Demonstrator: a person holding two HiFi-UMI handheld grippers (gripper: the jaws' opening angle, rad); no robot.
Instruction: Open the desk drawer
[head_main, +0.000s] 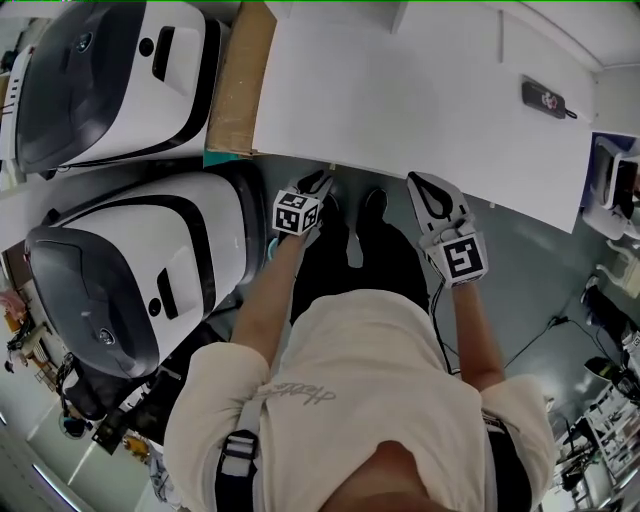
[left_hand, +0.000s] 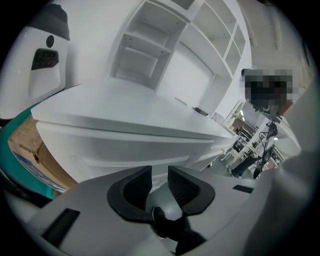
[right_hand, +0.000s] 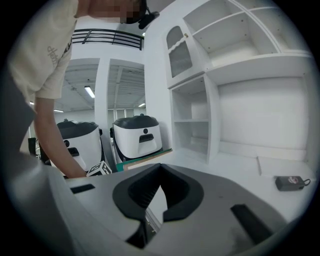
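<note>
The white desk (head_main: 400, 90) runs across the top of the head view. Its drawer front (left_hand: 130, 150) shows below the desktop edge in the left gripper view, lying flush with the desk. My left gripper (head_main: 318, 183) is at the desk's front edge, its jaws a little apart with nothing between them (left_hand: 159, 175). To its right, my right gripper (head_main: 425, 190) hangs just before the same edge. Its fingertips meet in the right gripper view (right_hand: 160, 172), and they hold nothing. The desktop (right_hand: 225, 160) lies beyond them.
Two big white-and-black machines (head_main: 110, 80) (head_main: 130, 270) stand left of the desk beside a cardboard box (head_main: 238, 80). A small black device (head_main: 547, 99) lies on the desk's right end. White shelves (left_hand: 145, 50) rise behind the desk. A chair (head_main: 615, 190) and cables are at the right.
</note>
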